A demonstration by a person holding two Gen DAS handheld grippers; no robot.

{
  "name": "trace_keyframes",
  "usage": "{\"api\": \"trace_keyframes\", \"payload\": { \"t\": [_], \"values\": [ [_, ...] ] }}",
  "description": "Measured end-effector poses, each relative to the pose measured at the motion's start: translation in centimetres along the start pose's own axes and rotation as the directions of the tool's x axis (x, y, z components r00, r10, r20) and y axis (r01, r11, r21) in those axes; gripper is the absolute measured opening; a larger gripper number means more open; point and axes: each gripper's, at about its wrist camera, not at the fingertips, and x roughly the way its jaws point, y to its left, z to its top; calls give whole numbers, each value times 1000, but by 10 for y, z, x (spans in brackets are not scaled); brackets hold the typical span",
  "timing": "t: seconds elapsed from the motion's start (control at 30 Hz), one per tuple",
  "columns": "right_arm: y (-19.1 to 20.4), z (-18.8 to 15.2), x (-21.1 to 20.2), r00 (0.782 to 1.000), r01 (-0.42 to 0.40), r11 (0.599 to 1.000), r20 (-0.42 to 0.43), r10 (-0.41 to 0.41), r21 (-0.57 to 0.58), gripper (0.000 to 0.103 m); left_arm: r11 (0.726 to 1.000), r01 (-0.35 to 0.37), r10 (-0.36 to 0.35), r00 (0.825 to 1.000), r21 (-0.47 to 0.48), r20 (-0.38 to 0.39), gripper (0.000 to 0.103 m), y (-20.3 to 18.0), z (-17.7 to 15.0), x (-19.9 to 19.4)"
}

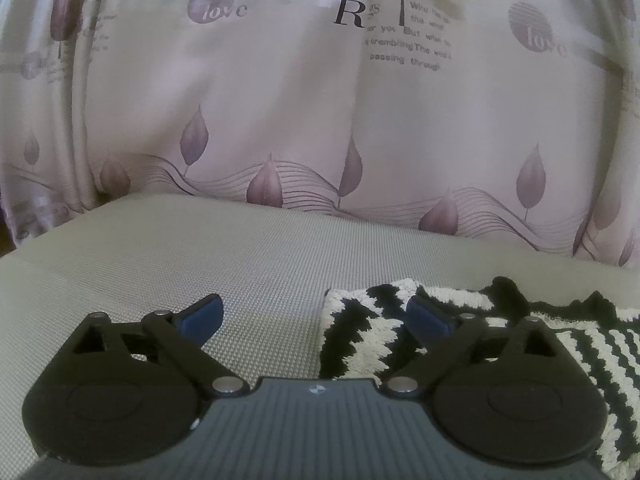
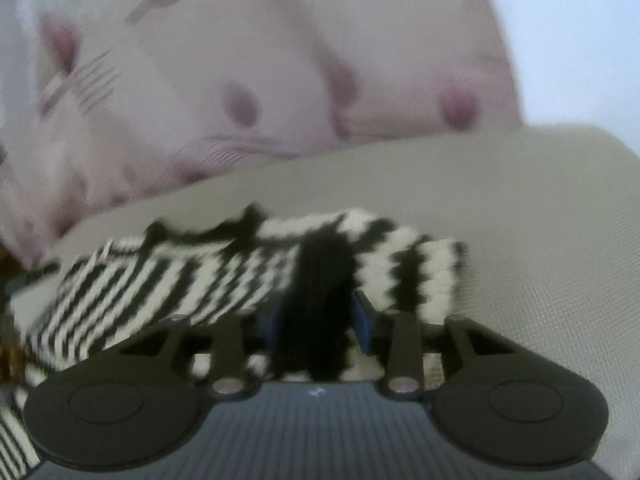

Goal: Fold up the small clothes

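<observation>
A black-and-cream zigzag knit garment [image 1: 360, 344] lies on a beige woven surface [image 1: 200, 260]. My left gripper [image 1: 316, 318] stands wide open at the garment's left end. Its right finger [image 1: 430, 320] rests over the knit, its left finger [image 1: 200, 316] over bare surface, and nothing is pinched. In the right wrist view the garment [image 2: 180, 280] lies bunched across the middle. My right gripper [image 2: 316, 320] is shut narrowly on a black band of the knit, which fills the gap between its blue pads [image 2: 362, 320].
A pale curtain [image 1: 280, 100] printed with purple leaves and lettering hangs right behind the surface and touches its far edge. In the right wrist view the beige surface [image 2: 520, 220] stretches to the right of the garment, with the curtain [image 2: 240, 60] behind it.
</observation>
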Motion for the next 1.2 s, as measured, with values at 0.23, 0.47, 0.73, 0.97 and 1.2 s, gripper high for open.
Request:
{"api": "trace_keyframes", "payload": {
  "t": [0.23, 0.47, 0.73, 0.97, 1.2],
  "values": [
    [-1, -9, -25, 998, 49, 998, 27, -51, 45, 8, 1000, 0, 0, 1000, 4, -6, 99, 0, 1, 1],
    [-1, -20, -39, 983, 113, 989, 131, -125, 94, 11, 1000, -3, 3, 1000, -3, -6, 100, 2, 1, 1],
    [29, -32, -20, 987, 143, 988, 85, -138, -63, 10, 1000, 0, 0, 1000, -18, -25, 101, 5, 2, 4],
    [22, -41, -71, 989, 90, 994, 114, -98, 66, 13, 963, 251, -262, 956, -98, -134, 97, 34, 11, -24],
    [37, -151, -205, 981, 8, 994, 189, -29, 108, 57, 924, 376, -382, 911, -70, -154, 103, 86, -23, -144]
  ]
}}
